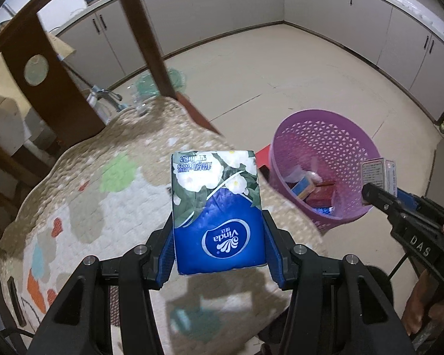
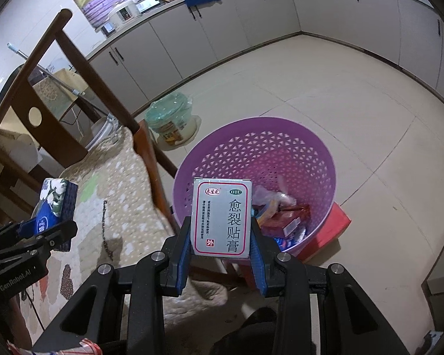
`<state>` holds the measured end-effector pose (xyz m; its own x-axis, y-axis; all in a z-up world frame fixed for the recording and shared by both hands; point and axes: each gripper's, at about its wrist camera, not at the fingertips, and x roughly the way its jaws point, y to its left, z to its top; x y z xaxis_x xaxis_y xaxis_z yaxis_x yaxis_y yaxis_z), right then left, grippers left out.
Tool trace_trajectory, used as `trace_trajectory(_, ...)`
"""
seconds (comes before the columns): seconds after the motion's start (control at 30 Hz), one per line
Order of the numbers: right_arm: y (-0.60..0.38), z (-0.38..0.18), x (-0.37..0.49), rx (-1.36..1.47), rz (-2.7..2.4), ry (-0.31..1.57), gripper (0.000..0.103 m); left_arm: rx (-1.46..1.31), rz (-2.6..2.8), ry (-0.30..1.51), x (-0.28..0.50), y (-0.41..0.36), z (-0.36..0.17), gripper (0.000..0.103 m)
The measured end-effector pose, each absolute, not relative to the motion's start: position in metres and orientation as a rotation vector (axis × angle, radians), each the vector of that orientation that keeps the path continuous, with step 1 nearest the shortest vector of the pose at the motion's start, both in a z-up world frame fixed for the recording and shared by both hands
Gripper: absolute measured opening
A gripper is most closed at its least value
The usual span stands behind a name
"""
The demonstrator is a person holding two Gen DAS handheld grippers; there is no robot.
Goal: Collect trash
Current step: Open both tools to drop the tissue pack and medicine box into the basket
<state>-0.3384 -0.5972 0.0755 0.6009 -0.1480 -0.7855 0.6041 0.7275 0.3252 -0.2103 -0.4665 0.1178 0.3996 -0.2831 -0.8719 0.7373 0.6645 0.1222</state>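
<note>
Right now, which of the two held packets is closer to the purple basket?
The grey medicine box in the right gripper; the blue tissue pack is over the quilt.

The tissue pack (image 1: 219, 213) wore glossy plastic film, while the medicine box (image 2: 222, 217) was smooth, matt cardboard. The purple basket (image 2: 319, 159) was perforated plastic — slightly shiny. The chair cushion (image 1: 103, 195) was quilted cloth, its frame (image 1: 56, 88) dark polished wood.

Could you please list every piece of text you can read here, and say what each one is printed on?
"Vinda": blue tissue pack.
"OTC": grey medicine box.
"愈裂贴膏": same box, large characters.
"外": same box, red square.
"DAS": right gripper body.
"GenRobot.AI": left gripper body.
Small print on the box, upside-down blue text on the pack: too small or blurred.
</note>
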Motion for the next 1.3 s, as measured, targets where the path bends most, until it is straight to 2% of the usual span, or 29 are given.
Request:
trace_trajectory(0.63,-0.642,0.069,-0.343,0.622,-0.522,0.814,0.038,0.584,-0.791,0.929,-0.207,-0.546,0.117,0.051)
trace_trajectory(1.17,-0.664,0.046,-0.318,0.611,-0.524,0.849,0.038,0.535,-0.870,1.015,-0.178,-0.602,0.091,0.051)
trace_trajectory(1.23,-0.664,0.043,-0.315,0.608,-0.522,0.853,0.038,0.529,-0.880,1.012,-0.177,-0.602,0.089,0.053)
trace_trajectory(1.3,-0.665,0.041,-0.314,0.604,-0.528,0.855,0.039,0.523,-0.890,1.023,-0.176,-0.602,0.088,0.062)
